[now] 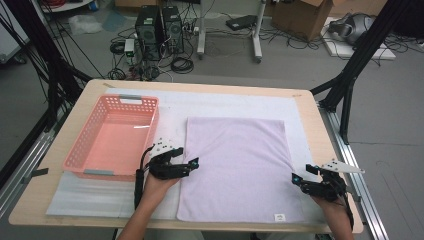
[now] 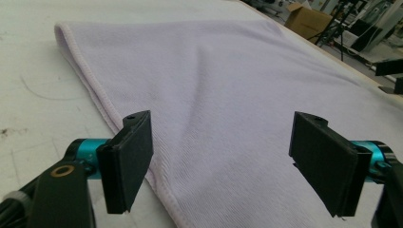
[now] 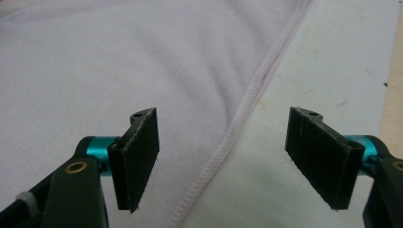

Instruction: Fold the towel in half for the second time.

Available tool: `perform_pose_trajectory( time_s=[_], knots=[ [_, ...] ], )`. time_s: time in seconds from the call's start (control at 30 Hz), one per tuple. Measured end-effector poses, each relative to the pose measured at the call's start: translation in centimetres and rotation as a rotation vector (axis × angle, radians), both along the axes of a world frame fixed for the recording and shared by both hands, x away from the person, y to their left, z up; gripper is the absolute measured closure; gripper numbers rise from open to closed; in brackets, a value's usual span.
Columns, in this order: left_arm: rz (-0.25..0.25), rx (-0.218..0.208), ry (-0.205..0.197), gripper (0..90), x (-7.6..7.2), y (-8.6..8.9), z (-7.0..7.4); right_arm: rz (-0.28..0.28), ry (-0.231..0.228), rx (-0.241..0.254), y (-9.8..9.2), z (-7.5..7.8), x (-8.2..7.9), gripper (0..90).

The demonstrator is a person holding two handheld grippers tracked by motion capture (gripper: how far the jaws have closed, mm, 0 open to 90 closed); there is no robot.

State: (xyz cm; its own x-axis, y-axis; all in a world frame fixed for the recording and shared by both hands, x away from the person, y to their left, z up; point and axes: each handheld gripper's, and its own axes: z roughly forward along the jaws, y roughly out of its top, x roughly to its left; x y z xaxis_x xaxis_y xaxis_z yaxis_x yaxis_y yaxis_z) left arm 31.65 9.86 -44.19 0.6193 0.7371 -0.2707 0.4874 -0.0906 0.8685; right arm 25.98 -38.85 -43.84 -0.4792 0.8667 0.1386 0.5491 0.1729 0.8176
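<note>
A pale lilac towel (image 1: 235, 165) lies flat on the white mat, with a small label near its front right corner. My left gripper (image 1: 192, 164) hovers at the towel's left edge, jaws wide open. In the left gripper view the towel's hemmed edge (image 2: 157, 183) runs between the jaws, which stand apart with nothing pinched. My right gripper (image 1: 300, 179) sits at the towel's right edge, also open. In the right gripper view the hem (image 3: 237, 123) passes between its two black pads (image 3: 138, 159), untouched by them.
A pink plastic basket (image 1: 75, 150) stands to the left of the towel, close behind my left hand. The white mat (image 1: 225, 102) covers the wooden table (image 1: 320, 130). Computers, cables and a cardboard box sit on the floor beyond the table.
</note>
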Motion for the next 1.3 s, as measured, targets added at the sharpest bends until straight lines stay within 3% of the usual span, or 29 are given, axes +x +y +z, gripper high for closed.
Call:
perform_pose_trajectory(
  time_s=[0.1, 0.17, 0.23, 0.33, 0.4, 0.57, 0.7, 0.73, 0.8, 0.83, 0.87, 1.0, 1.1, 1.13, 1.23, 1.3],
  knots=[
    [0.009, -0.010, 0.014, 26.7, 1.4, -0.1, 0.3, 0.008, -0.001, 0.013, -0.1, 0.2, 0.5, 32.2],
    [0.023, 0.015, 0.026, 26.7, 2.3, -0.3, 0.6, 0.012, 0.011, 0.016, 0.1, 0.4, 0.9, 35.1],
    [0.025, 0.011, 0.010, 27.5, 3.1, -0.3, 0.7, 0.011, 0.015, 0.015, 0.2, 0.5, 1.4, 38.4],
    [0.059, 0.056, 0.015, 29.2, 4.4, -0.4, 0.8, -0.009, 0.019, 0.022, 0.2, 0.7, 2.4, 45.6],
    [0.083, 0.083, 0.023, 32.7, 5.4, -0.4, 0.7, -0.019, 0.026, 0.030, 0.1, 0.9, 3.2, 57.4],
    [0.126, 0.090, 0.022, 35.1, 7.1, -0.6, 0.2, -0.058, 0.044, 0.001, 0.2, 1.0, 5.7, 61.4],
    [0.158, 0.115, 0.082, 36.4, 8.0, -0.5, -1.0, -0.069, 0.071, -0.020, 0.4, 0.9, 7.7, 60.7],
    [0.151, 0.126, 0.080, 36.1, 8.2, -0.5, -0.9, -0.070, 0.078, -0.036, 0.5, 0.9, 8.2, 59.8],
    [0.142, 0.186, 0.085, 36.4, 8.6, -1.0, -0.8, -0.063, 0.086, -0.072, 0.8, 0.7, 9.1, 58.7],
    [0.134, 0.196, 0.101, 36.9, 8.9, -1.2, -0.9, -0.062, 0.092, -0.078, 0.9, 0.6, 9.6, 58.2],
    [0.139, 0.202, 0.088, 37.0, 9.1, -1.4, -1.0, -0.059, 0.097, -0.085, 1.1, 0.5, 10.0, 57.9],
    [0.160, 0.209, 0.092, 42.9, 9.9, -1.7, -1.0, -0.076, 0.117, -0.099, 1.7, 0.1, 11.6, 57.0],
    [0.179, 0.271, 0.062, 47.5, 9.9, -2.4, -1.0, -0.087, 0.115, -0.136, 2.1, 0.0, 12.8, 56.4],
    [0.186, 0.272, 0.062, 50.1, 9.9, -2.4, -1.0, -0.089, 0.112, -0.134, 2.2, -0.1, 13.1, 56.3],
    [0.210, 0.250, 0.071, 63.0, 10.0, -2.1, -1.0, -0.093, 0.135, -0.143, 2.6, -0.4, 14.0, 58.1],
    [0.207, 0.216, 0.085, 72.9, 10.1, -1.8, -1.1, -0.112, 0.136, -0.118, 2.5, -0.5, 14.1, 66.1]
  ],
)
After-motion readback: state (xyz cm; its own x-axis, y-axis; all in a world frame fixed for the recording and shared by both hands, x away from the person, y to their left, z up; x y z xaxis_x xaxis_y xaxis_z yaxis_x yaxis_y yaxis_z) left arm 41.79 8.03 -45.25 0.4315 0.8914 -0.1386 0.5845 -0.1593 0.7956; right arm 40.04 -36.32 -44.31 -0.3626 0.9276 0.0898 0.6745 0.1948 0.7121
